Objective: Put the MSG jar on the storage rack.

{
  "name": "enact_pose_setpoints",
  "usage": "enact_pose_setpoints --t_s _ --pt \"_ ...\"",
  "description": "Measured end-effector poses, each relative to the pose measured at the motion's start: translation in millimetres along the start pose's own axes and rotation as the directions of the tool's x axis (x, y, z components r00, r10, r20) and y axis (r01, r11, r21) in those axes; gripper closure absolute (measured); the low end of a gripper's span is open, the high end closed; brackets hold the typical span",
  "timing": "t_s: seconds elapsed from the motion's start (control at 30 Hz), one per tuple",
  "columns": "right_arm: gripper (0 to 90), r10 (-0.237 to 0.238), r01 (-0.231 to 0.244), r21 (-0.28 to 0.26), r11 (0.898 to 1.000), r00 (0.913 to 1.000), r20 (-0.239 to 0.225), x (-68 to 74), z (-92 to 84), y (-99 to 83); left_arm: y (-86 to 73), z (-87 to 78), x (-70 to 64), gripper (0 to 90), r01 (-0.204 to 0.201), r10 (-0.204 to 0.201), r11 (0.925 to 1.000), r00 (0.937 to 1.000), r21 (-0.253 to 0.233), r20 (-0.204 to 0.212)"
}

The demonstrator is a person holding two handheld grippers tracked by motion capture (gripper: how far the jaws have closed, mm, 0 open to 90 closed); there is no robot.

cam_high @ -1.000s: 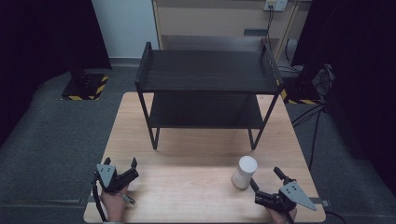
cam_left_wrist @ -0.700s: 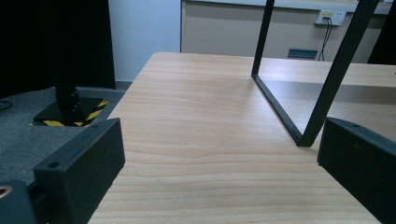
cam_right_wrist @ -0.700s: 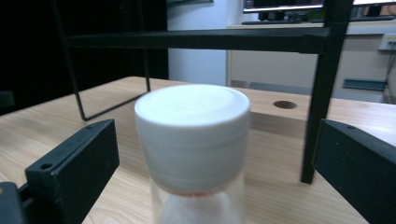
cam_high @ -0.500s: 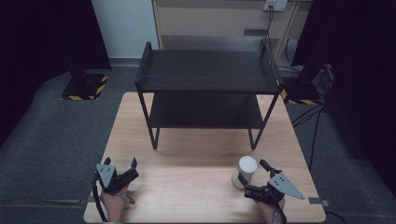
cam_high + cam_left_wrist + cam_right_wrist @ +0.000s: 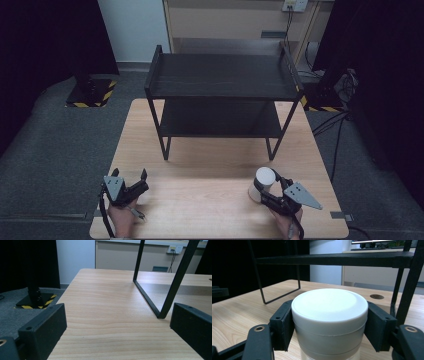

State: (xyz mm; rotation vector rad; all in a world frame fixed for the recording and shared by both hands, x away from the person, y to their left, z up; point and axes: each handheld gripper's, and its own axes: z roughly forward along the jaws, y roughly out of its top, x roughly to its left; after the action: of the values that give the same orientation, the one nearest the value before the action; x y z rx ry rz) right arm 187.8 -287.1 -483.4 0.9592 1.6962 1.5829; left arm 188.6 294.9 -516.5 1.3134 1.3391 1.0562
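We've got a white jar (image 5: pixel 263 183) standing upright on the surface (image 5: pixel 210 200), near the right front corner & just in front of the black shelf (image 5: pixel 220 95). Our right hand-held gripper (image 5: pixel 267 192) has just been closing, and now its jaws are pressed on both sides of the jar, right under the lid (image 5: pixel 329 307), so the jar is held. In the right gripper view the pads (image 5: pixel 282 325) sit flat on the jar's round wall, one each side. Our left hand-held gripper (image 5: pixel 131 181) rests at the left front w/ its jaws wide apart & nothing between them; in the left gripper view we see bare wood and one leg (image 5: pixel 175 282) of the shelf. The step looks like picking up the jar, prob. to put it on the shelf. To do it well, we should keep the squeeze steady, 'cause the jar is smooth & round and could slip or spin. We should lift it straight up first, so the bottom doesn't drag on the wood. Keep it upright, no tipping. The shelf's right front leg (image 5: pixel 280 135) is near the jar, so we should go slow & not bump it. The left hand-held gripper can stay where it is, out of the way.
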Motion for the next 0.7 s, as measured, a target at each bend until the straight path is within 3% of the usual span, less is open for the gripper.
enact_pose_setpoints --t_s 0.33,0.5,0.7 --pt "33.7 -0.018 0.018 0.014 1.0 0.9992 0.035 9.8 -0.4 3.9 0.2 0.1 0.3 0.0 -0.001 0.001 1.0 1.0 0.001 0.003" --pt "33.7 -0.041 0.04 0.017 0.999 0.9973 0.062 21.2 1.8 12.2 0.2 0.1 0.5 0.0 -0.001 0.001 1.0 1.0 0.001 0.004" --pt "33.7 -0.059 0.06 -0.006 0.998 0.9967 0.055 25.9 9.5 40.0 0.2 0.4 1.2 0.0 0.0 0.0 1.0 1.0 0.001 0.008"
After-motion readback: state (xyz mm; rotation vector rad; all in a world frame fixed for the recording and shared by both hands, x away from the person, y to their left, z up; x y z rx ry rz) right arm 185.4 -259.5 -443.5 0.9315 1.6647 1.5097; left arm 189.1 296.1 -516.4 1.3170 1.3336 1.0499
